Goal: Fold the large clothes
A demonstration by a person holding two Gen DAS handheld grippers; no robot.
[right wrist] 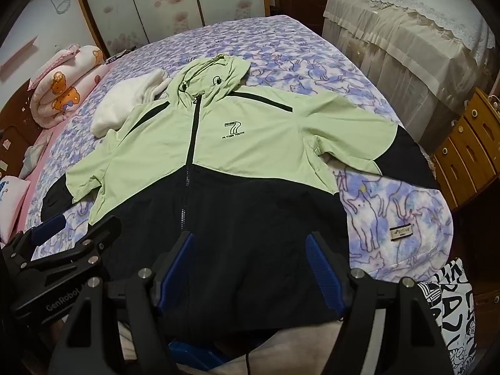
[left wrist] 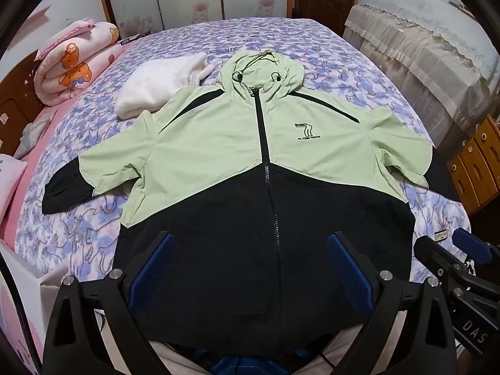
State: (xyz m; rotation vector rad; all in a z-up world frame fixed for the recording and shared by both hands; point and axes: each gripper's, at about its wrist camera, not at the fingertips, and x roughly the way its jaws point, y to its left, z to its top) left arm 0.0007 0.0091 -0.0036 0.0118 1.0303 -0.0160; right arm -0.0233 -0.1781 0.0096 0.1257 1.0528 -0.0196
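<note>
A hooded jacket (left wrist: 218,143), light green on top and black below, lies spread front-up and zipped on the bed, with its hood far from me and both sleeves out to the sides. My left gripper (left wrist: 251,243) hovers open over the black hem area, and there is only the jacket's fabric beneath its blue pads. My right gripper (right wrist: 250,240) is open too, over the hem just right of the zipper. Each one shows in the other's view: the right gripper (left wrist: 450,247) at the right edge, the left gripper (right wrist: 76,228) at the left edge. Neither pinches any cloth.
The bed carries a purple cat-print blanket (left wrist: 328,59). A white fleece garment (left wrist: 156,90) lies by the jacket's left shoulder, and a rolled pink quilt (left wrist: 75,62) sits far left. Covered furniture (left wrist: 422,47) and wooden drawers (left wrist: 478,165) stand on the right. A black-and-white bag (right wrist: 450,306) hangs near the corner.
</note>
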